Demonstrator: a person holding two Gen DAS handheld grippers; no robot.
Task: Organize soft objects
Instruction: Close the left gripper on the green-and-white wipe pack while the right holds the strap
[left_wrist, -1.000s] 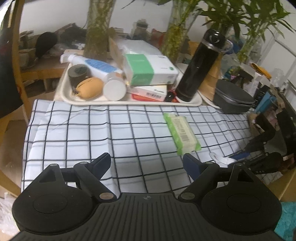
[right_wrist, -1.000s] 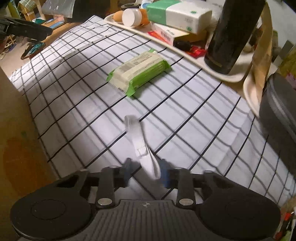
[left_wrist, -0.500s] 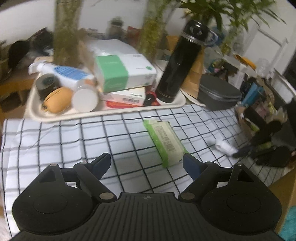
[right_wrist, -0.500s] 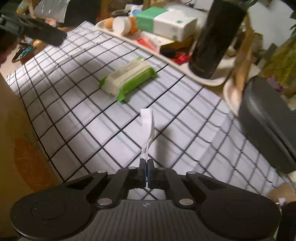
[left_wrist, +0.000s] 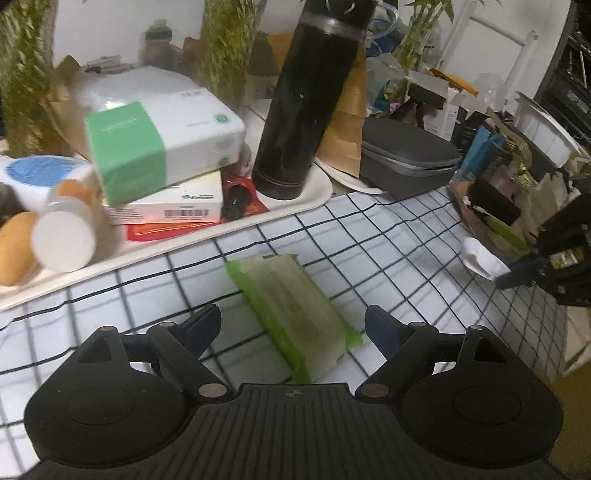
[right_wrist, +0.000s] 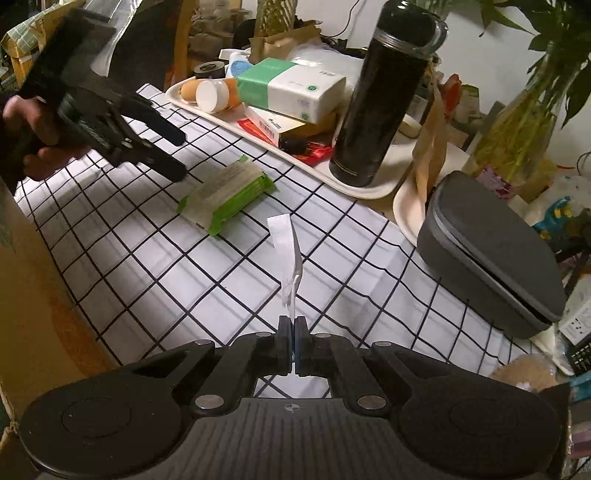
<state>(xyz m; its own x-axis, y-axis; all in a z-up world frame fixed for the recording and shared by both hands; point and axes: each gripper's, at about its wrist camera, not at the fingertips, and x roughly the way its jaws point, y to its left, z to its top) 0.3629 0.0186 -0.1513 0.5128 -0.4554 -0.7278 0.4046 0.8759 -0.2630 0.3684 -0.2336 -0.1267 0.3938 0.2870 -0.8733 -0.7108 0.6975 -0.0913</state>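
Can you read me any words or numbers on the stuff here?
None can be read for sure.
Green-and-white tissue pack: faint print, blurred.
White box under it: a barcode and small print, too small.
Green wipes pack: label blurred.
Black bottle: no words show.

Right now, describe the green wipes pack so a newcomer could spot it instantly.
Start at the checked cloth in front of the cream tray. The wipes pack lies flat there, alone, ahead of the open left gripper. It is the only green-edged soft packet on the cloth.
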